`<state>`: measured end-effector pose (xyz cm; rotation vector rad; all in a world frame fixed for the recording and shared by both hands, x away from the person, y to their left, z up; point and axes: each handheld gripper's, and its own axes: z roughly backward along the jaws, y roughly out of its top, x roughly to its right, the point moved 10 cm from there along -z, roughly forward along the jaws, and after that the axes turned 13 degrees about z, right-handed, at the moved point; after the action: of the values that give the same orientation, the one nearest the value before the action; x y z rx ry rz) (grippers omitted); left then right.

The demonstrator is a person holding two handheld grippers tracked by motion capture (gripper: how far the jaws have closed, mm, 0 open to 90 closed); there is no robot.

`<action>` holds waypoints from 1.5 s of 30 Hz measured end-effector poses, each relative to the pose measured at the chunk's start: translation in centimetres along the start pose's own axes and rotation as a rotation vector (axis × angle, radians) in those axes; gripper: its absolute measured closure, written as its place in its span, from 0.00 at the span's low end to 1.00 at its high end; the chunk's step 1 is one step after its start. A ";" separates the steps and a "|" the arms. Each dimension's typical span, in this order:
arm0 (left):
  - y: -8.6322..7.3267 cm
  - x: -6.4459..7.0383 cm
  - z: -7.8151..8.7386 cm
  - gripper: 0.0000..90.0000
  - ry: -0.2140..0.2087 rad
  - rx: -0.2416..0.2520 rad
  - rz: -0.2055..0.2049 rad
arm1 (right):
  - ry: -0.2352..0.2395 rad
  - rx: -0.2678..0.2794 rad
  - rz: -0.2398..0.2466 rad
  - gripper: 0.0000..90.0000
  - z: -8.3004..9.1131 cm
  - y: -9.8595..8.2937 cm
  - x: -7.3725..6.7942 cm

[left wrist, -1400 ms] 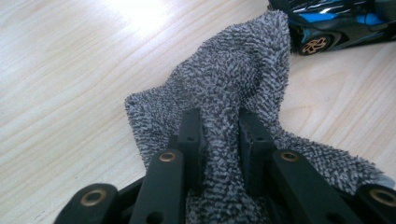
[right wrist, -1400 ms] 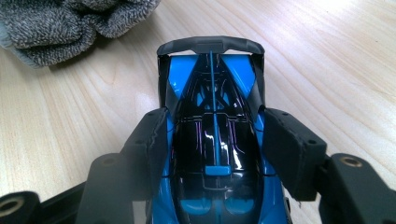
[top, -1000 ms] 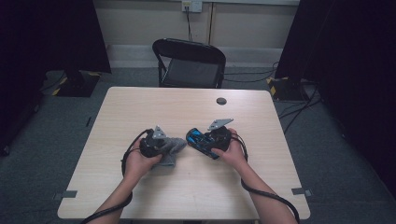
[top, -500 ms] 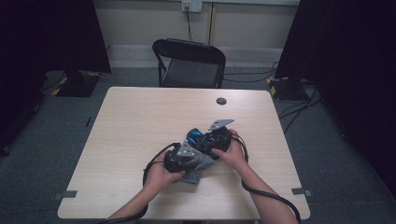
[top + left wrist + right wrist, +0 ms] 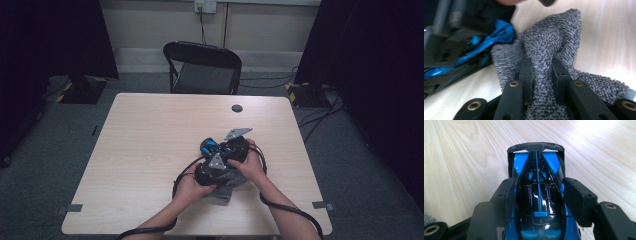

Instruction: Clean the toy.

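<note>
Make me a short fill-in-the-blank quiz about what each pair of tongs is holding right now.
1. The left tongs are shut on a grey ____.
2. The right tongs grip a black toy car with ____ panels.
3. Beyond the table stands a black folding ____.

Missing words: cloth; blue; chair

1. You have no readable text, label, brand, number or sign on anything here.
2. Your blue toy car (image 5: pixel 537 202) carries no lettering.
3. The grey cloth (image 5: pixel 554 50) and the table (image 5: pixel 150 130) bear none.
</note>
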<state>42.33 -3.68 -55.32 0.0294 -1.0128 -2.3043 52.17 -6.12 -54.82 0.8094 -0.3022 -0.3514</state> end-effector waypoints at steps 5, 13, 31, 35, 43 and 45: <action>0.1 -1.6 0.5 0.82 0.070 -0.004 0.011 | 0.002 0.002 -0.001 0.48 0.1 -0.1 0.0; 0.1 -3.2 1.0 0.82 0.109 -0.007 0.017 | -0.002 0.009 -0.004 0.48 0.1 -0.1 0.0; -1.1 -7.9 3.7 0.83 0.206 0.011 0.123 | -0.001 0.011 0.000 0.48 0.1 -0.2 0.0; -1.1 -8.5 4.1 0.83 0.224 -0.001 0.121 | -0.002 0.012 0.000 0.48 0.1 -0.1 0.0; -1.3 -9.9 4.9 0.83 0.259 0.000 0.149 | 0.001 0.013 0.001 0.48 0.1 -0.1 0.0; -1.3 -10.0 4.9 0.83 0.268 -0.002 0.146 | 0.001 0.013 -0.001 0.48 0.1 -0.1 0.0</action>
<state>48.46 5.70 -54.88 0.2486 -0.8461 -2.1012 52.06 -6.29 -54.85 0.8222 -0.3039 -0.3503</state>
